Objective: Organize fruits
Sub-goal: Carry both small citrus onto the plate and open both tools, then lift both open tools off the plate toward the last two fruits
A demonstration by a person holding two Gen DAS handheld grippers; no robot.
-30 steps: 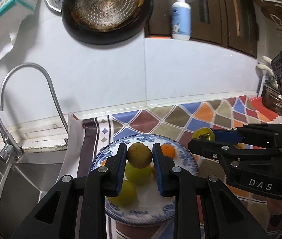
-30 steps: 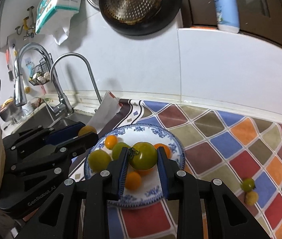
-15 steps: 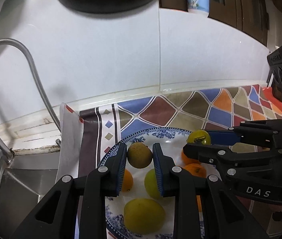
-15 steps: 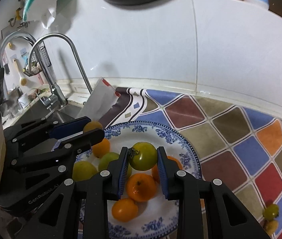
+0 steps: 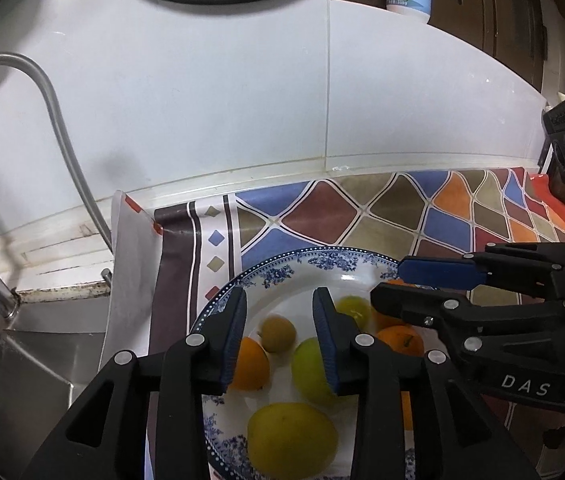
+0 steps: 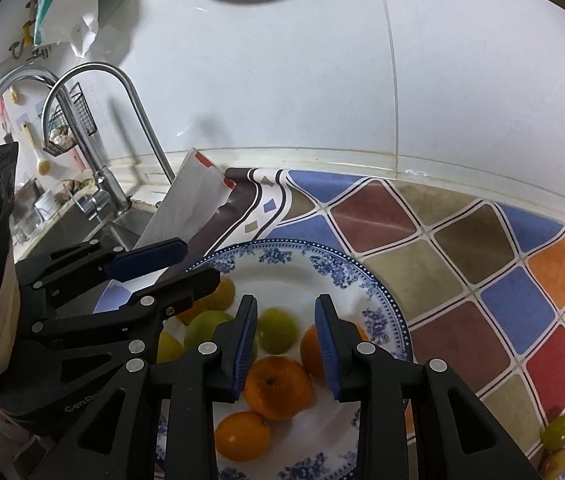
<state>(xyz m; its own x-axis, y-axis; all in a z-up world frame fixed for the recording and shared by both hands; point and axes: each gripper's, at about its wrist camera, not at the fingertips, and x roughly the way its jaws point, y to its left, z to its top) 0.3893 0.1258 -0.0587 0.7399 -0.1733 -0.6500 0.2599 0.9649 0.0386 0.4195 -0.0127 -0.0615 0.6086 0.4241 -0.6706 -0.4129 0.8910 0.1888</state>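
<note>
Several orange and yellow-green fruits crowd the blue-patterned plate.

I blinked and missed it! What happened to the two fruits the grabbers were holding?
Both came down over the plate. The left gripper is opening, its brownish fruit dropped onto the plate. The right gripper also let go of its green tomato. The other fruit stayed put.

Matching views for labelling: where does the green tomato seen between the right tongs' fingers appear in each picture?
Left wrist: green tomato, right of centre, just left of the right tongs.
Right wrist: green tomato, low centre, between the tongs' fingers.
Shared landmark: blue-patterned plate under it.
</note>
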